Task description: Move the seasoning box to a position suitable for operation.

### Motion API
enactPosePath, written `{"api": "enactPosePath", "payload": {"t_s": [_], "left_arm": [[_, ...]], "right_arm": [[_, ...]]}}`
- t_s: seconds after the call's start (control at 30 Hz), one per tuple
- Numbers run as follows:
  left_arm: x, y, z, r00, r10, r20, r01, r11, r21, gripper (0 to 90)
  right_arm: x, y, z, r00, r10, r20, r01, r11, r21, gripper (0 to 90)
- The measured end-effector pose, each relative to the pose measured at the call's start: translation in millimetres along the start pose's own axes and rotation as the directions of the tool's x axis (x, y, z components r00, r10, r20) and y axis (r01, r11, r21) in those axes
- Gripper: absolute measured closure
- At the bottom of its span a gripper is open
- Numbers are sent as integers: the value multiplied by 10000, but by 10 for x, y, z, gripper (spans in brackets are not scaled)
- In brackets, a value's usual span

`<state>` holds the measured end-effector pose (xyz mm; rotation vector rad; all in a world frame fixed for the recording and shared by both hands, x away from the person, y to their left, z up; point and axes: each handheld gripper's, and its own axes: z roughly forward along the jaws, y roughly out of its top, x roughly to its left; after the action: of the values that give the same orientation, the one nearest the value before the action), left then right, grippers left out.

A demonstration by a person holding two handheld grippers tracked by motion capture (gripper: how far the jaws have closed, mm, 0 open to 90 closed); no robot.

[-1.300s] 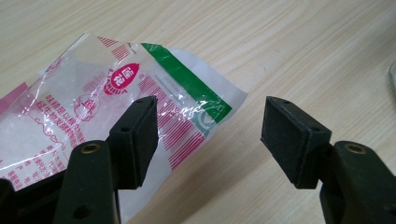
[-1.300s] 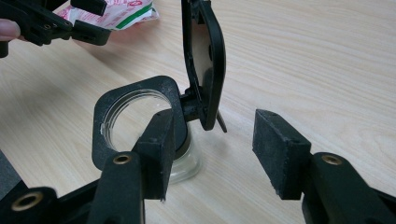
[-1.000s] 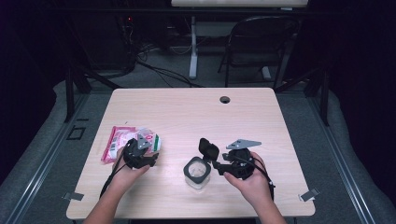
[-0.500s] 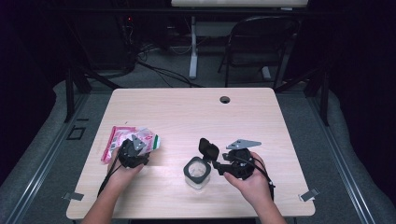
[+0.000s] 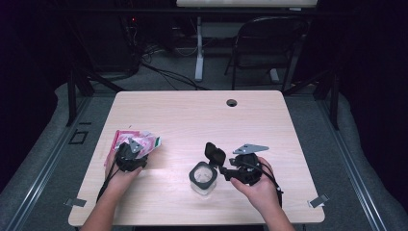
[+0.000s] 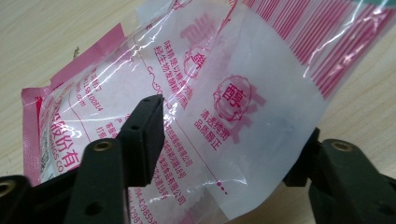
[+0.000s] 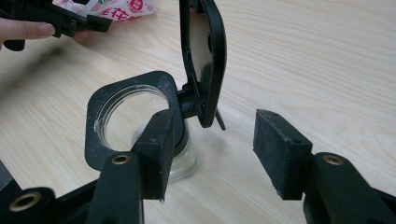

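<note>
1. Pink-and-clear plastic makes up the sachet (image 6: 224, 107), a printed pouch with white powder inside, lying at the near left of the wooden table (image 5: 202, 110).
2. At the sachet in the high view sits the left gripper (image 5: 131, 155), held in the person's left hand (image 5: 120, 175).
3. Its jaws have just been closing, and the sachet lies between them; in the left gripper view the pouch's lower edge reaches the right jaw, while the left pad stands in front of the film, and whether it presses I cannot tell.
4. Near the middle of the table stands a glass jar (image 5: 202, 178) with a black square collar and a hinged black lid (image 7: 204, 56) swung upright.
5. Just right of the jar, the right gripper (image 7: 212, 154) is held in the right hand (image 5: 257, 185).
6. Its 2 jaws stand wide apart with nothing gripped; the left pad (image 7: 159, 144) is close against the jar's collar, the right one over bare wood.
</note>
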<state>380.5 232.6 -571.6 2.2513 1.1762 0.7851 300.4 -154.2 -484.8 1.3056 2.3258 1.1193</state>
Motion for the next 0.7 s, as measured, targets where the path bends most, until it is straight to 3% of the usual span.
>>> {"api": "enactPosePath", "payload": {"t_s": [0.17, 0.43, 0.7], "left_arm": [[20, -3, -11, 9994, 32, 340, -30, 10000, -52, 570], [28, -7, 7, 9996, -89, 273, 92, 9999, -95, 701], [83, -4, -19, 9969, -629, 464, 636, 9979, -140, 808]], "right_arm": [[-1, -2, 2, 10000, 17, 21, -17, 10000, -13, 485], [2, -8, 17, 10000, -23, 23, 23, 10000, 51, 484], [1, -15, 22, 10000, 37, 31, -37, 10000, 46, 482]]}}
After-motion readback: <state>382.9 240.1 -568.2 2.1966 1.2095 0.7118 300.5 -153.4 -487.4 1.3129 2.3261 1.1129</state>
